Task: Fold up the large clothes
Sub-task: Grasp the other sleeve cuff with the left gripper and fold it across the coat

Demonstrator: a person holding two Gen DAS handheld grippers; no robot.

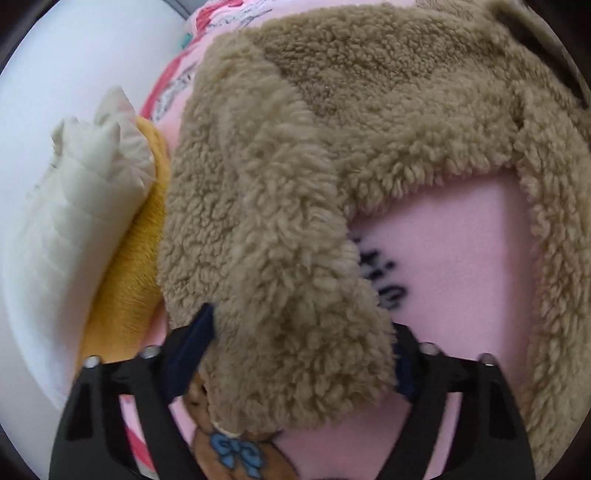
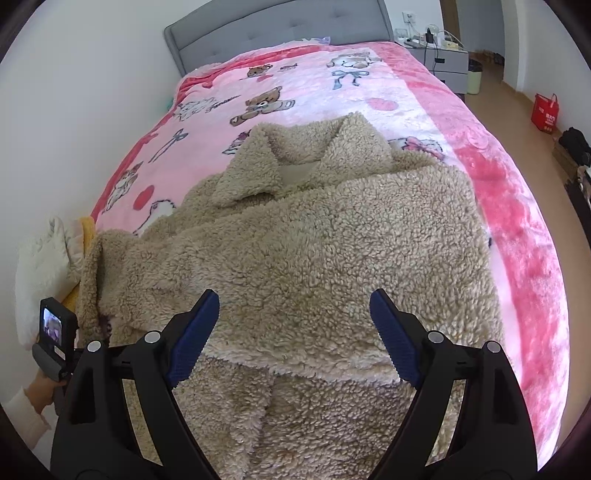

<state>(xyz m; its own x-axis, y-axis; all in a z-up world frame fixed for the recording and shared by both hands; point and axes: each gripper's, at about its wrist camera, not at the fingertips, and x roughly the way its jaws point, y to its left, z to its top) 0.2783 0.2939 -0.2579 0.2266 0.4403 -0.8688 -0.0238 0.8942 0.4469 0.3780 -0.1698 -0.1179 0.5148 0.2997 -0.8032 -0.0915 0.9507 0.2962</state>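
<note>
Meanwhile, on a pink blanket (image 2: 369,99) over a bed, the left gripper (image 1: 299,354) is closed around a sleeve (image 1: 280,258) of a tan fleece coat (image 2: 303,258) lying spread out; thick, soft and probably bulky, it looks best gripped at cuffs and hems. The right gripper (image 2: 295,325) hovers open above it. A nightstand (image 2: 443,62) stands by the grey headboard (image 2: 280,26).
</note>
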